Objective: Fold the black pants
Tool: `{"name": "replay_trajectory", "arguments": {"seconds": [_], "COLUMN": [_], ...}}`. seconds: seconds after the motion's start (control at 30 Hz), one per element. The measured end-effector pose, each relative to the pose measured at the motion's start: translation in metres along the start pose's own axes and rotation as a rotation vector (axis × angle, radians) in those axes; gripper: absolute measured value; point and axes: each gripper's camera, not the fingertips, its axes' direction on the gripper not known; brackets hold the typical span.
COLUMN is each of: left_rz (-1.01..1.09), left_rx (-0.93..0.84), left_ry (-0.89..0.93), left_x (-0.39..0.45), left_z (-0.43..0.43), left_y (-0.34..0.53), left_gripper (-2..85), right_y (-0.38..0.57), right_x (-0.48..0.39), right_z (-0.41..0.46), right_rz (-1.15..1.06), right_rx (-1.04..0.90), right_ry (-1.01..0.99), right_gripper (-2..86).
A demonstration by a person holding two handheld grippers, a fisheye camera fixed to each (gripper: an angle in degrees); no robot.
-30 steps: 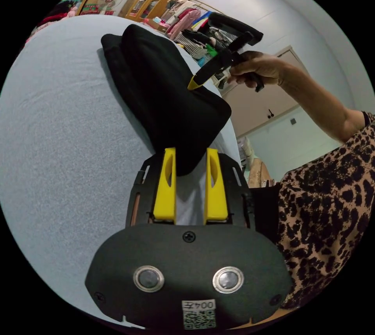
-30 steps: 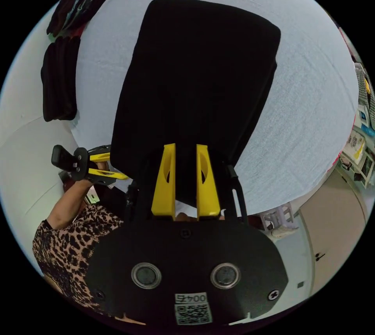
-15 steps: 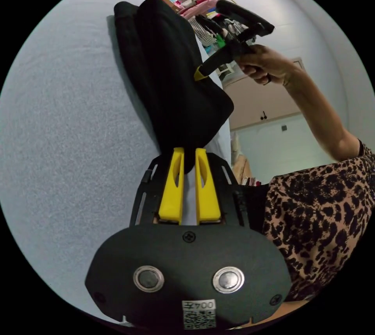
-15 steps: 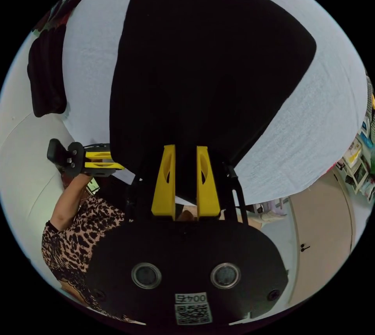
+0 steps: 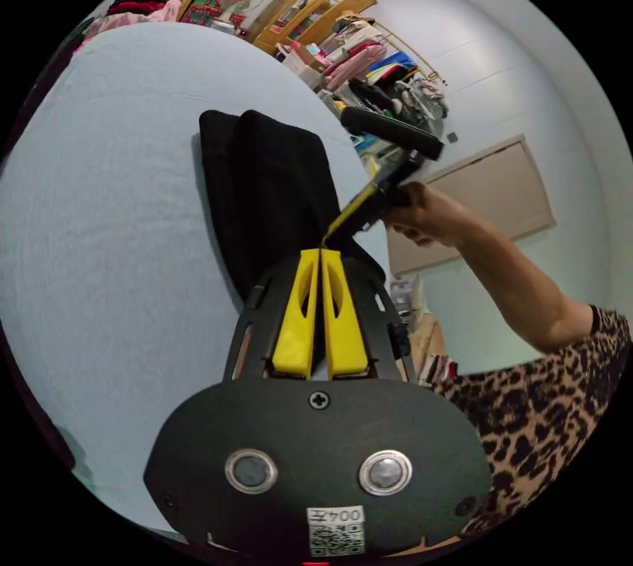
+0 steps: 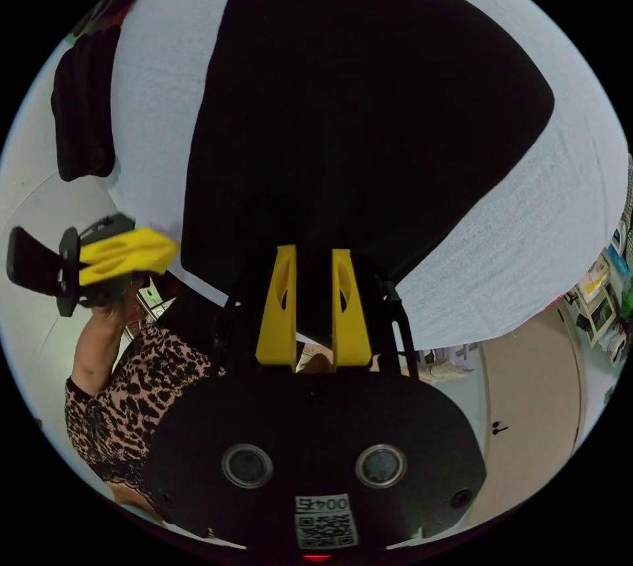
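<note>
Left hand-held gripper [image 5: 320, 256]: yellow jaws pressed together, tips at the near edge of the black pants [image 5: 270, 190]. Whether cloth is pinched between them cannot be told; no fabric shows in the slit.

Right hand-held gripper [image 6: 312, 256]: jaws parted by a narrow gap with black cloth between them at the near edge of the pants. Whether both jaws press on it cannot be told. In the left gripper view this tool reaches in from the side, held in a hand [image 5: 428, 223], its yellow tip just beside the left jaws.

Black pants: a folded dark slab lying flat on the pale blue bed sheet [image 5: 112, 196], near corner toward the person, far end with two rounded layers.

Surroundings: a second folded dark garment [image 6: 82, 111] near the bed's edge; clothes rack [image 5: 389, 71] and wooden-framed doors [image 5: 310, 5] beyond.

Risks, as judgement:
- Both tools crowd one corner, so a lift could drag only the top layer and open the fold.
- A shallow pinch may slip, dropping the edge askew.
- The yellow tips are close enough to collide.
</note>
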Motion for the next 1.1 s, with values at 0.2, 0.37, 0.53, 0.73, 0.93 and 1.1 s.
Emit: {"name": "replay_trajectory", "arguments": {"seconds": [0.2,0.37,0.53,0.73,0.93,1.1], "left_rz": [-0.022,-0.060,-0.016,-0.033,-0.018,-0.086], "left_rx": [-0.079,-0.184,-0.209,-0.200,-0.184,-0.170], "left_ry": [-0.160,-0.276,-0.295,-0.281,-0.303,-0.200], "left_x": [0.005,0.006,0.010,0.007,0.007,-0.013], "left_z": [0.048,0.083,0.086,0.085,0.080,0.070], "left_y": [-0.085,-0.107,-0.112,-0.114,-0.111,-0.108], "left_gripper": [0.2,0.1,0.0,0.0,-0.1,0.0], "right_y": [0.038,0.090,0.143,0.206,0.269,0.389], "right_x": [0.006,0.008,0.004,0.006,0.045,0.130], "right_z": [0.009,0.019,0.035,0.057,0.066,0.093], "right_rz": [-0.017,0.019,0.033,0.028,-0.103,-0.305], "right_rx": [0.043,0.170,0.325,0.489,0.546,0.885], "right_ry": [-0.030,-0.024,0.004,0.049,-0.102,-0.563], "right_gripper": [8.5,8.6,8.6,7.6,3.8,12.2]}}
